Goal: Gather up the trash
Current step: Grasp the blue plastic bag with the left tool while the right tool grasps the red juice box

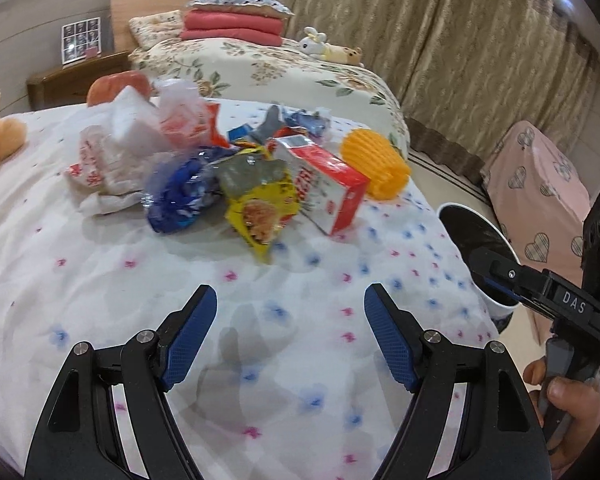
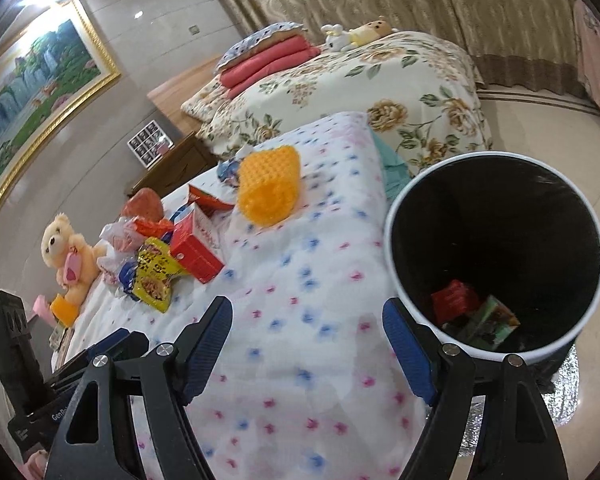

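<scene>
We find both grippers empty, fingers wide: left gripper (image 1: 290, 336), right gripper (image 2: 306, 344). Trash pile (image 1: 220, 168) lies on the bed (image 1: 100, 280) at twelve o'clock; bin (image 2: 496, 260) at two o'clock holds some. Next: reach, grasp the yellow wrapper (image 1: 260, 212).

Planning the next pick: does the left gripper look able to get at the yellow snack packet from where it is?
Probably yes. The left gripper is open and empty, pointing at the yellow snack packet on the pile's near edge, with only bare bedspread between them.
</scene>
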Motion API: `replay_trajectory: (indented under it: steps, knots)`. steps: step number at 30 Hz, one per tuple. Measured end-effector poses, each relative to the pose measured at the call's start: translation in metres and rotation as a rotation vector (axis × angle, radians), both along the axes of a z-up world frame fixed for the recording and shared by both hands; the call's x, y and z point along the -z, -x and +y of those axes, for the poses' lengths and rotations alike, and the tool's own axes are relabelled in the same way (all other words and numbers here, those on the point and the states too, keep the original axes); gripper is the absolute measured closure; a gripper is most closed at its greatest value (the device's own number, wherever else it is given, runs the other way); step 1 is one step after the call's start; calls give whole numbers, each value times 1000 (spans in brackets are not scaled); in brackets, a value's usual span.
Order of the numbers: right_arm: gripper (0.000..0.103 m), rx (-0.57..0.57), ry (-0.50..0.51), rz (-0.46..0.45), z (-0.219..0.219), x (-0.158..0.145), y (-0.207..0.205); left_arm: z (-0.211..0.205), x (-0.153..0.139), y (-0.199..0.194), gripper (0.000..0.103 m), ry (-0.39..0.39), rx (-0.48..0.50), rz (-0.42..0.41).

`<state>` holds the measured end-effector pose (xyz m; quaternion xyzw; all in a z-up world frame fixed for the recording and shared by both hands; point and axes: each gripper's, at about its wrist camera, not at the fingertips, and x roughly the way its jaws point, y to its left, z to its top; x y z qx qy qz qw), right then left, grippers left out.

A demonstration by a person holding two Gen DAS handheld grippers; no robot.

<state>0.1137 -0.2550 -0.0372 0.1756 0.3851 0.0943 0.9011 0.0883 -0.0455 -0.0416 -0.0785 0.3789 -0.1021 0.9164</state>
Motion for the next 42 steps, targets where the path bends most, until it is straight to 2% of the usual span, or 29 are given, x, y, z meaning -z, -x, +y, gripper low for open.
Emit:
replay_trajectory:
  steps: [12, 24, 33, 38, 41, 42]
  knots:
    - [23, -68, 1, 7, 27, 2, -13, 20, 1, -9, 25, -2, -70, 11]
    - [24, -157, 18, 3, 67, 3, -32, 73, 4, -22, 25, 15, -159, 28]
    - [25, -178, 38, 9, 84, 7, -55, 78, -3, -47, 25, -35, -129, 15]
    - [32, -186, 49, 19, 89, 9, -70, 72, -1, -61, 25, -48, -91, 26]
    - [38, -192, 55, 30, 94, 12, -79, 67, 2, -66, 37, -56, -62, 35]
    - [39, -194, 58, 29, 96, 12, -81, 66, 3, -67, 46, -57, -50, 41]
